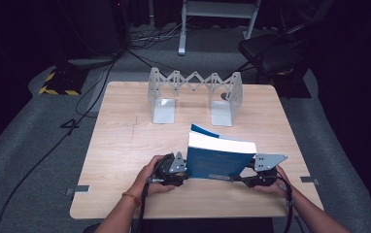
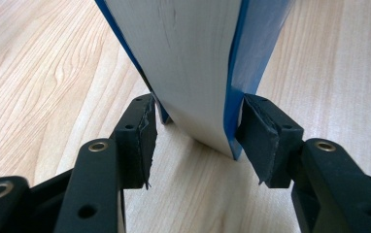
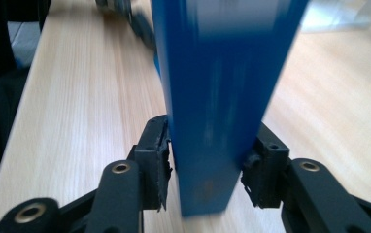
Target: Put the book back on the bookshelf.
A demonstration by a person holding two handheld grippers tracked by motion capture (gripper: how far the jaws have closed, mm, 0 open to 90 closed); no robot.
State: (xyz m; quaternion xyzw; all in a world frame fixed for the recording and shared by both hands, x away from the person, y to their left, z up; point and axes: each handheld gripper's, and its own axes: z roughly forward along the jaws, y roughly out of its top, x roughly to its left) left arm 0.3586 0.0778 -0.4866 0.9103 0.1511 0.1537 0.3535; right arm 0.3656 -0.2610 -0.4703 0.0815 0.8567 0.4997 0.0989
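A thick blue book stands upright on the wooden table, near its front edge. My left gripper lies low at the book's left end. In the left gripper view its pads sit against both blue covers, with the white page edge between the jaws of the left gripper. My right gripper is at the book's right end. In the right gripper view the blue spine stands between the jaws of the right gripper, and both pads touch it. That view is blurred.
A silver expanding bookend rack stands at the back of the table, with bare wood between its two upright ends. A dark chair and cables lie on the floor beyond. A person's forearms come in from the bottom edge.
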